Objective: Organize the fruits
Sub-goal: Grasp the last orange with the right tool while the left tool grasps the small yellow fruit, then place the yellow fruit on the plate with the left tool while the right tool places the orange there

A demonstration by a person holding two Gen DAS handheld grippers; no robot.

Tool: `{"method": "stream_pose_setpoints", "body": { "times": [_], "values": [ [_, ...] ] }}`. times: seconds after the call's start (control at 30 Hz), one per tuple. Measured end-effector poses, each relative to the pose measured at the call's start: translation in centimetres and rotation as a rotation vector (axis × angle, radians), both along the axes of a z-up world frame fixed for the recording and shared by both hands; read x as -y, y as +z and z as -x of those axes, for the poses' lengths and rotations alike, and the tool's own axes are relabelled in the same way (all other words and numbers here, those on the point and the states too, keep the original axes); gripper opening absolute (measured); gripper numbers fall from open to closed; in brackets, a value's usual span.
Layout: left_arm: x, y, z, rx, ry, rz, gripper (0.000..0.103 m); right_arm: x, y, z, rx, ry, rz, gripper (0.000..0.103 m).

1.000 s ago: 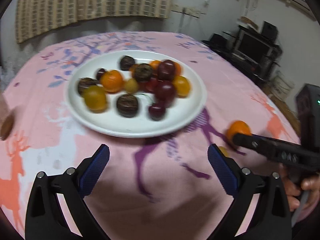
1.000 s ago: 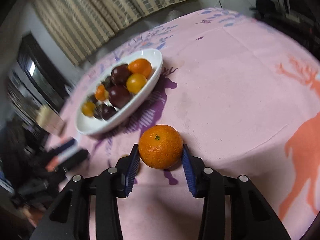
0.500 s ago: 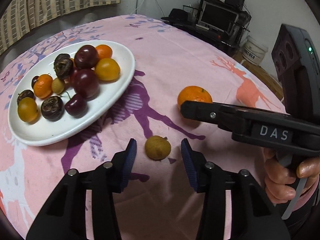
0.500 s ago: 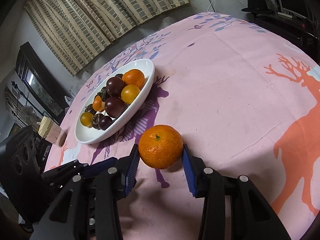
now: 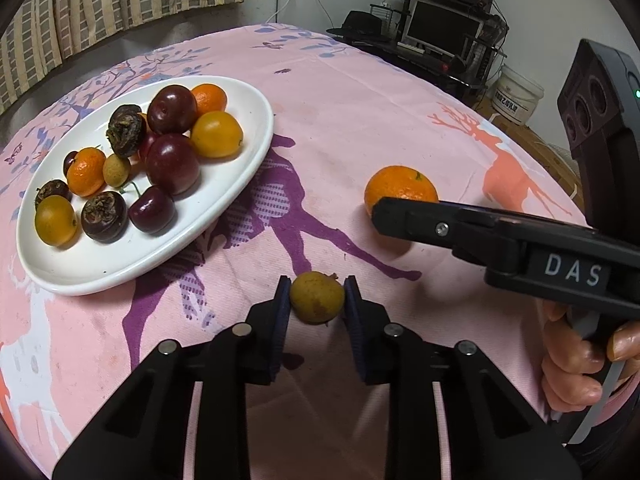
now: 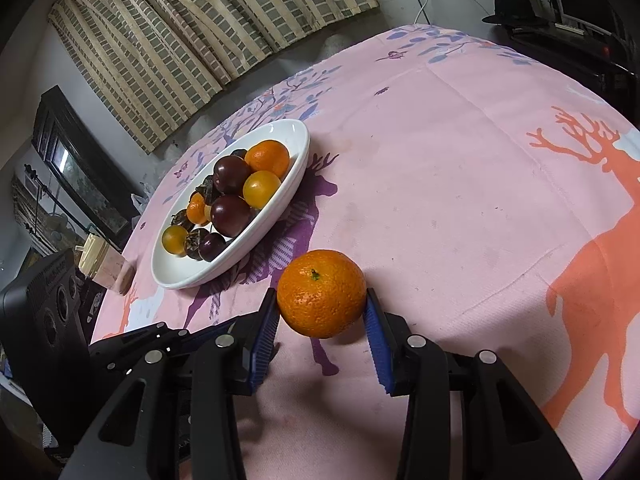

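Though narrow, fingers [image 5: 285, 312] gripping longan [image 5: 317, 297].

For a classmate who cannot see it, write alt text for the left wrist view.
The left gripper is shut on a small yellow-brown fruit on a pink tablecloth. To its right, the right gripper reaches an orange; a white plate of mixed fruit sits at upper left.

One white plate [image 5: 248, 184] at the upper left. On it: two mandarins, two yellow-orange round fruits, two big dark plums, two cherries, three wrinkled dark brown fruits and one small tan fruit. Off the plate: one more mandarin [image 5: 400, 188] and one more tan fruit [image 5: 317, 297].
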State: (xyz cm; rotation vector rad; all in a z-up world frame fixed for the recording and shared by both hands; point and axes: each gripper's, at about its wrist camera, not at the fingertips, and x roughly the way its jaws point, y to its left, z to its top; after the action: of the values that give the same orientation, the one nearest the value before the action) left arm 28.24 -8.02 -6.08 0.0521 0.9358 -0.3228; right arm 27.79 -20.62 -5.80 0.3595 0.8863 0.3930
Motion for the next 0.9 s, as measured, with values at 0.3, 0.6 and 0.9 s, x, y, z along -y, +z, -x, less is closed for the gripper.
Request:
{"method": "stream_pose_setpoints", "body": {
  "times": [0.3,0.6,0.9],
  "values": [
    [-2.3,3.0,0.7,0.103,0.037,0.028,0.027,-2.0,1.8,0.2,0.075,0.04,0.038,0.043],
    [-11.2,7.9,-4.3,0.215,0.269,0.066,0.027,-8.1,7.2,-4.7,0.241,0.066,0.07,0.043],
    [-16.4,6.0,-10.6,0.166,0.419,0.052,0.027,-13.8,6.8,-10.5,0.259,0.095,0.165,0.043]
  ]
}}
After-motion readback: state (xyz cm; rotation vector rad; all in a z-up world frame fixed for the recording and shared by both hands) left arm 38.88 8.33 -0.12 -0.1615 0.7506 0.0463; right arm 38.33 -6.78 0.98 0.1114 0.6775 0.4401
